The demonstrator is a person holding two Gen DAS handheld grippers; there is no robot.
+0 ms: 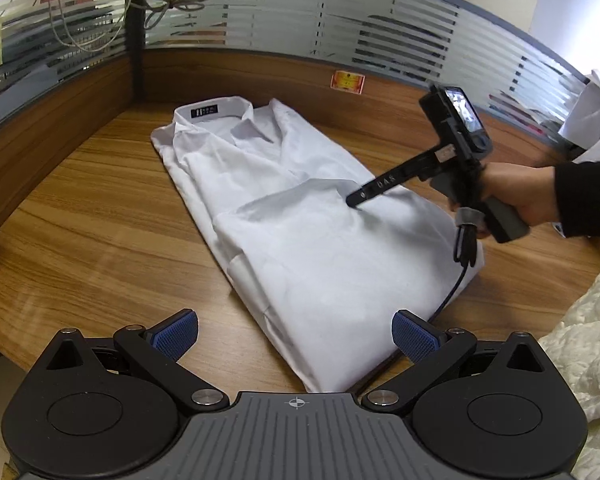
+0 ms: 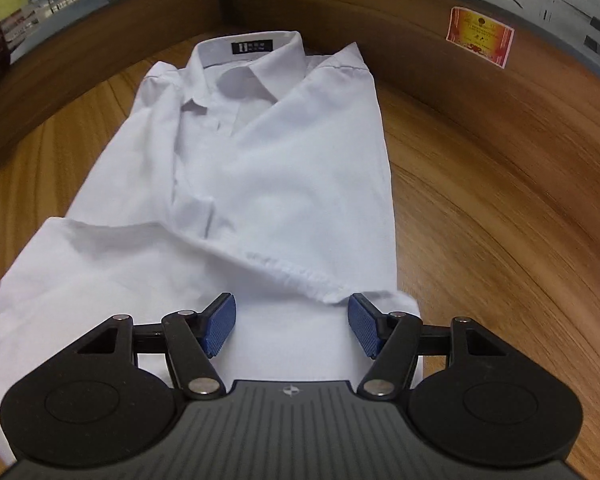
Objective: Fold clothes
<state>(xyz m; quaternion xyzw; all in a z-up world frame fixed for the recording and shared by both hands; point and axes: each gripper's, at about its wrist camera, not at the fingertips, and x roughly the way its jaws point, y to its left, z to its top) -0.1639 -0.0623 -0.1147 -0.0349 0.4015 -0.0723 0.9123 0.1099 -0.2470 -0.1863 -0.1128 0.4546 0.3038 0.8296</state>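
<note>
A white collared shirt point(image 1: 300, 216) lies on the wooden desk point(image 1: 100, 216), collar toward the far wall, both sides folded in over the middle. My left gripper point(image 1: 296, 338) is open and empty just above the shirt's near hem. My right gripper point(image 1: 354, 200) hovers over the shirt's right side in the left wrist view. In the right wrist view the right gripper point(image 2: 292, 328) is open over the shirt point(image 2: 260, 168), just short of a folded sleeve's hem point(image 2: 300, 276).
Wooden partition walls with striped glass panels point(image 1: 340, 24) enclose the desk at the back and left. A red-yellow sticker point(image 1: 347, 81) is on the back wall. Cables point(image 1: 100, 20) hang at the left. A cream quilted cloth point(image 1: 588, 352) lies at the right edge.
</note>
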